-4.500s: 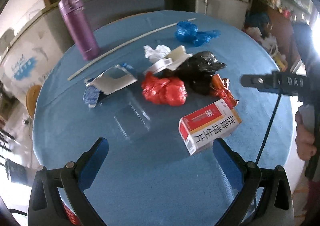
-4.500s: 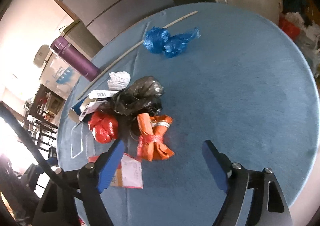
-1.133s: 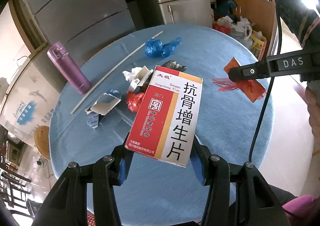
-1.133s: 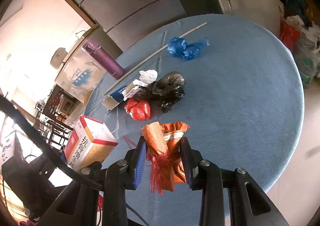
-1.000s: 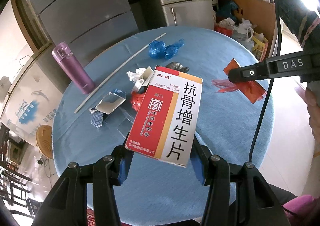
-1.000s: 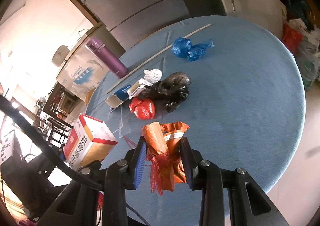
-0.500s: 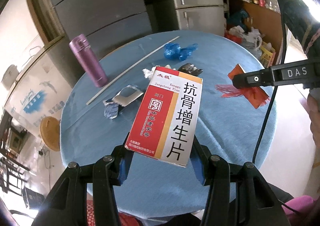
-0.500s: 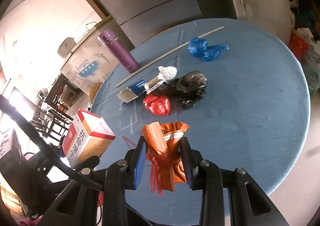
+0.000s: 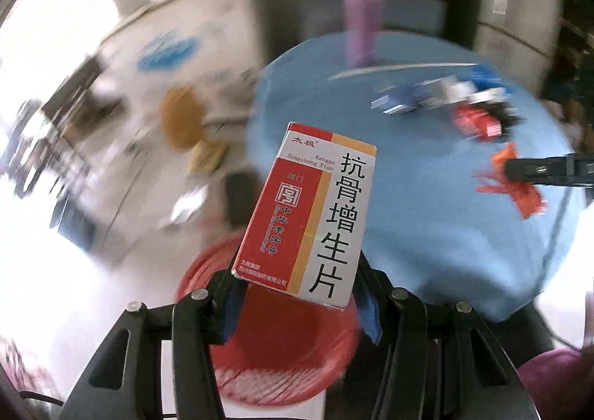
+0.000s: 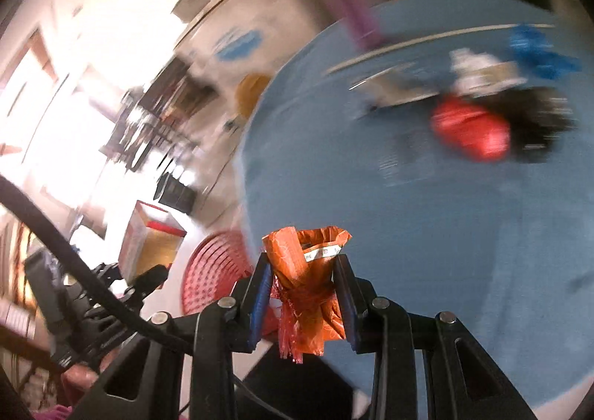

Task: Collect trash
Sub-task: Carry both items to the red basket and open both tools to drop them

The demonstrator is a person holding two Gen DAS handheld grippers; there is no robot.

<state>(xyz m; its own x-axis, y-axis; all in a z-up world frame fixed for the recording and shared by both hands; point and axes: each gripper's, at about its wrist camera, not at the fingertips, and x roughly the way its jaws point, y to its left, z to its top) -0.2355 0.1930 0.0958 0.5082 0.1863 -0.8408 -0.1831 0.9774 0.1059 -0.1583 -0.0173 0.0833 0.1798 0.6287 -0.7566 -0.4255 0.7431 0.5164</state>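
Observation:
My left gripper (image 9: 299, 303) is shut on a red and white medicine box (image 9: 315, 212) and holds it above a red plastic basket (image 9: 282, 353) on the floor beside the table. My right gripper (image 10: 302, 308) is shut on an orange wrapper (image 10: 306, 282); it hangs over the edge of the blue round table (image 10: 445, 219). The orange wrapper also shows in the left wrist view (image 9: 516, 186). The red basket (image 10: 213, 264) and the box (image 10: 148, 238) show at the left of the right wrist view.
On the table lie a red bag (image 10: 471, 130), a black bag (image 10: 538, 111), a blue bag (image 10: 534, 48), white paper and a flat carton (image 10: 401, 85), a long white stick (image 10: 427, 41) and a purple flask (image 9: 362, 19). Furniture stands at the left.
Both grippers have swung left off the table, still holding the box and the wrapper. The red basket has come into view under the left gripper. The views are motion-blurred.

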